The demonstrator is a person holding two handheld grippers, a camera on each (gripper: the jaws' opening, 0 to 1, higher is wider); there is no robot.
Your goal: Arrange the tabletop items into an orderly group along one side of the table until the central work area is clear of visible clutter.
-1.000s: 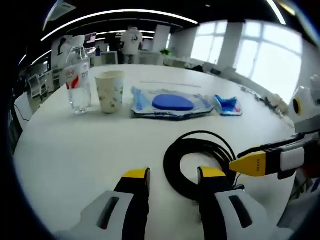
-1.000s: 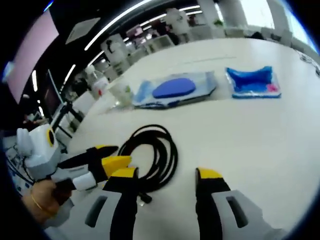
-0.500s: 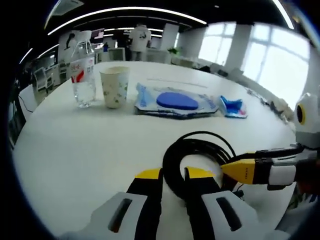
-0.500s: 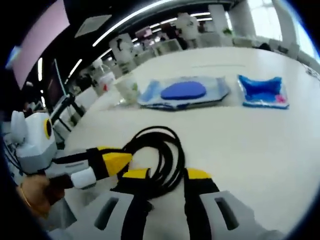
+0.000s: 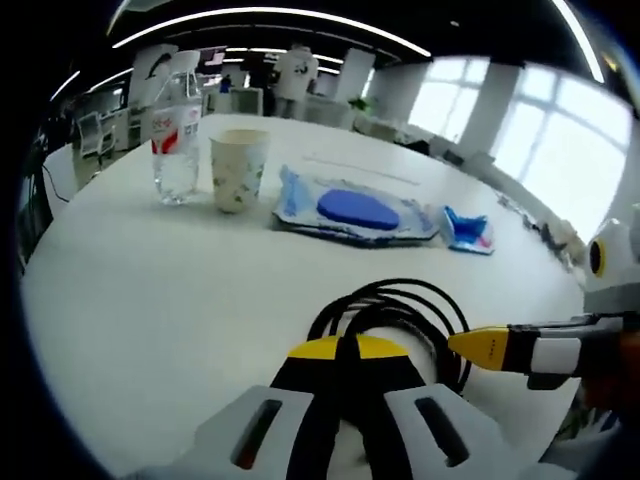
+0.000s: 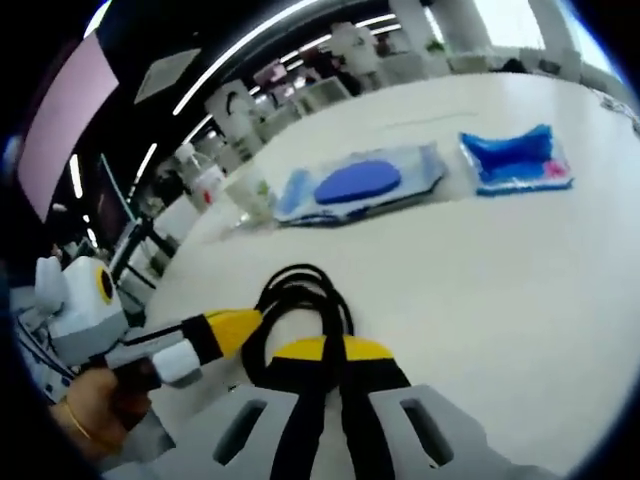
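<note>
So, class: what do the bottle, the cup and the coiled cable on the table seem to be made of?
Bottle: clear plastic, glossy; you see through it, with a printed label.
Cup: probably paper, matte, pale with a small printed pattern.
Cable: black rubber or plastic sheath, faint sheen, bending in soft loops; both grippers are closed on it.

Left gripper view: low over the white worktop [image 5: 150,300], facing across it toward bottle [image 5: 176,140], paper cup [image 5: 238,170] and blue pouches; black cable coil [image 5: 400,315] very near at the base. Right gripper view: similarly low, rolled, facing the same row from further right. Shared: cable coil [image 6: 300,310], large pouch [image 6: 360,182], small blue pack [image 6: 515,160], cup.
</note>
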